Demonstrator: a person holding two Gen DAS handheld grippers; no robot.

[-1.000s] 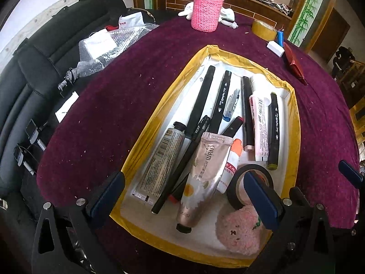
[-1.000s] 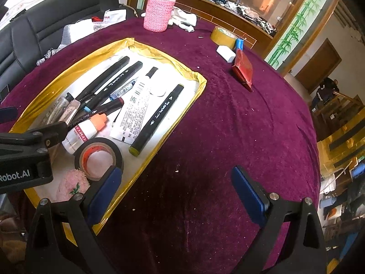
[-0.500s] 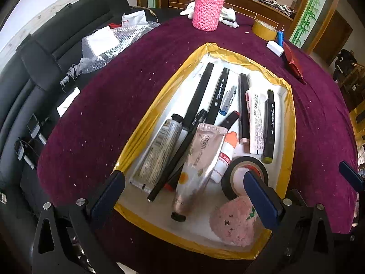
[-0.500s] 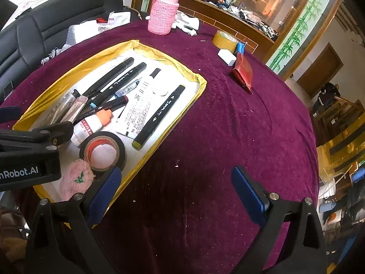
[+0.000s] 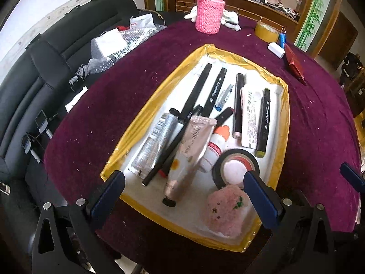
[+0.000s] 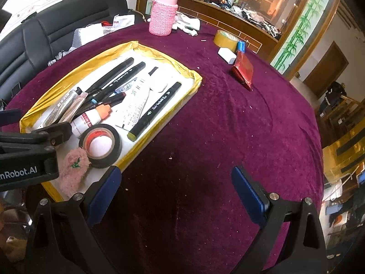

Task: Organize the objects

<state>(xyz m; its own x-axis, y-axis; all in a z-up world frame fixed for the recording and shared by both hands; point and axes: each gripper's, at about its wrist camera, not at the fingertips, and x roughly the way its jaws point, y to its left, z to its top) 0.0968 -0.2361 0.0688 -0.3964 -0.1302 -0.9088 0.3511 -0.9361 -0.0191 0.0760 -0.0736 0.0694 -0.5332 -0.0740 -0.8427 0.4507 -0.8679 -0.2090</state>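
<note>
A white tray with a gold rim (image 5: 148,111) (image 6: 159,52) lies on the purple tablecloth. It holds several black markers (image 5: 196,89), a silver tube (image 5: 155,143), a pink cream tube (image 5: 189,150), a white bottle with an orange cap (image 6: 91,118), black tape (image 5: 235,166) (image 6: 100,145) and a pink fluffy ball (image 5: 225,207) (image 6: 73,169). My left gripper (image 5: 184,196) is open and empty above the tray's near end. My right gripper (image 6: 175,194) is open and empty over bare cloth right of the tray.
At the table's far side stand a pink knitted bottle (image 5: 208,13) (image 6: 163,13), yellow tape (image 6: 224,38), a white eraser (image 6: 227,56), a blue item (image 6: 241,45) and a red packet (image 6: 243,70). A black sofa with bags (image 5: 57,68) is at left.
Both grippers have drawn back and up from the tray, so the tray and table look smaller and farther. Both stay open. Nothing on the tray has moved.
</note>
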